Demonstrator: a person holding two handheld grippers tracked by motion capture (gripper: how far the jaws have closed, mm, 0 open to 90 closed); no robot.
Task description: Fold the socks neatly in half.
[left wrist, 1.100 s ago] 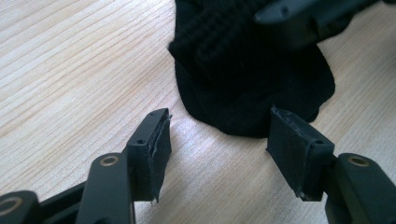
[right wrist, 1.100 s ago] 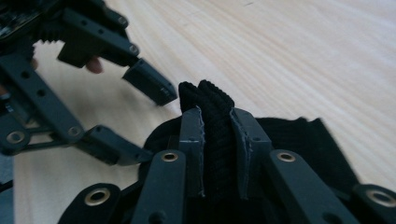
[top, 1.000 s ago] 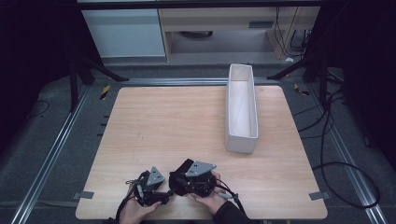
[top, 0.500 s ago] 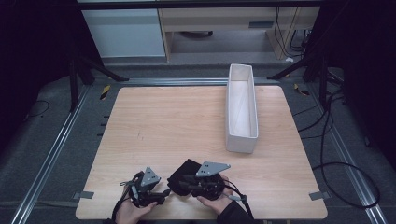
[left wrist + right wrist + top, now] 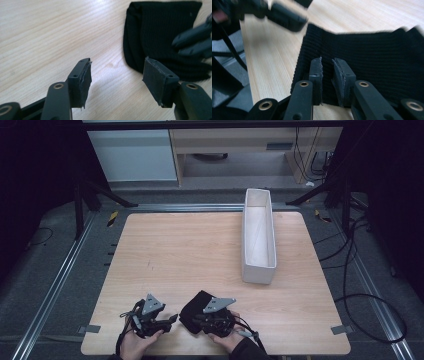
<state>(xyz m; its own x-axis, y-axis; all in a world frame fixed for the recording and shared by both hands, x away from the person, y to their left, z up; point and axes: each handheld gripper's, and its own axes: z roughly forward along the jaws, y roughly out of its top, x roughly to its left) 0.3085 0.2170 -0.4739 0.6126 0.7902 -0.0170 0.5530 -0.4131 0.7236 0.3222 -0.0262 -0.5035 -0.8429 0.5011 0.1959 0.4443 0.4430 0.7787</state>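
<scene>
The right hand-held gripper (image 5: pixel 327 80) pinches the black ribbed cloth (image 5: pixel 372 57) on the tabletop (image 5: pixel 200 255); the left hand-held gripper (image 5: pixel 117 80) gapes wide beside it, holding nothing.

— What's on the table?
— 1 black ribbed cloth (image 5: pixel 192 312) (image 5: pixel 160 32) (image 5: pixel 372 62), folded, lying flat near the front edge of the wooden table (image 5: pixel 200 250).
— And that box?
— A long white tray (image 5: pixel 258 237), upright, at the right side, well apart.
</scene>
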